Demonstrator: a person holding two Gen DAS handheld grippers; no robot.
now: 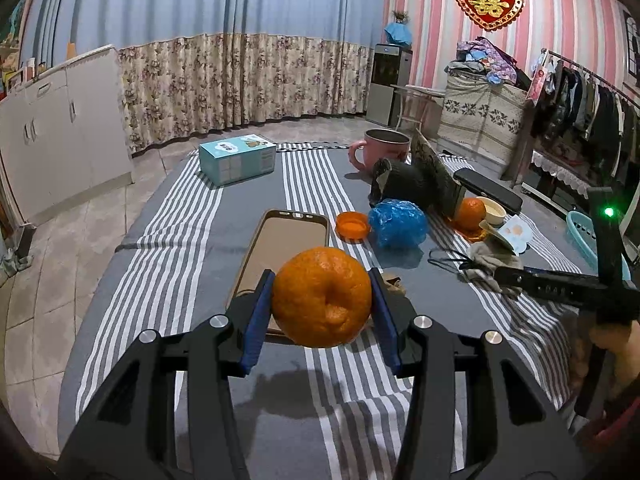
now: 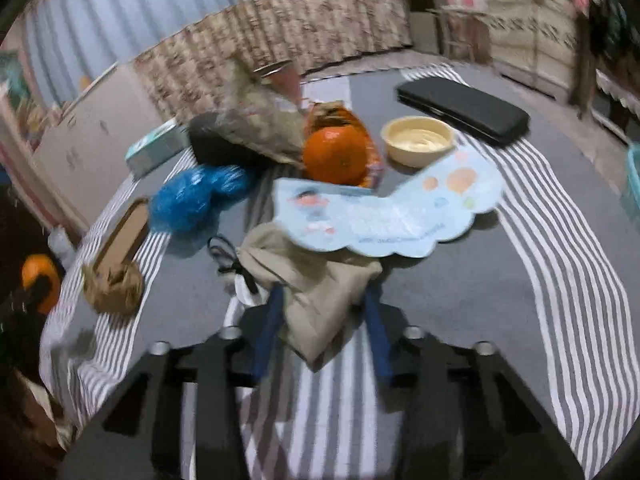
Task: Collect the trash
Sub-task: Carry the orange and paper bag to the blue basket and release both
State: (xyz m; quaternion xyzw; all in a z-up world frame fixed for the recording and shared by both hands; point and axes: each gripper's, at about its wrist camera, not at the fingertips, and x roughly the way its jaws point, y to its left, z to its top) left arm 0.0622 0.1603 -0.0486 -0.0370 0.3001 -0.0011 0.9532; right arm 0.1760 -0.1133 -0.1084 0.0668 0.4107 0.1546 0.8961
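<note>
The left tool (image 1: 321, 308) is held level above the striped worktop (image 1: 180, 216), its blue pads pinching an orange (image 1: 322, 297) clear of the cloth, a phone case (image 1: 286, 240) at 12 o'clock behind it. The right tool (image 2: 325, 332) points forward and down, fingers closed on a beige cloth pouch (image 2: 320, 300); a blue card (image 2: 384, 208) lies at 12 o'clock.

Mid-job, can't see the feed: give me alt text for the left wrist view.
The left gripper clamps an orange just above a grey striped tablecloth. Behind it lie a phone case, an orange lid and a crumpled blue bag.
</note>
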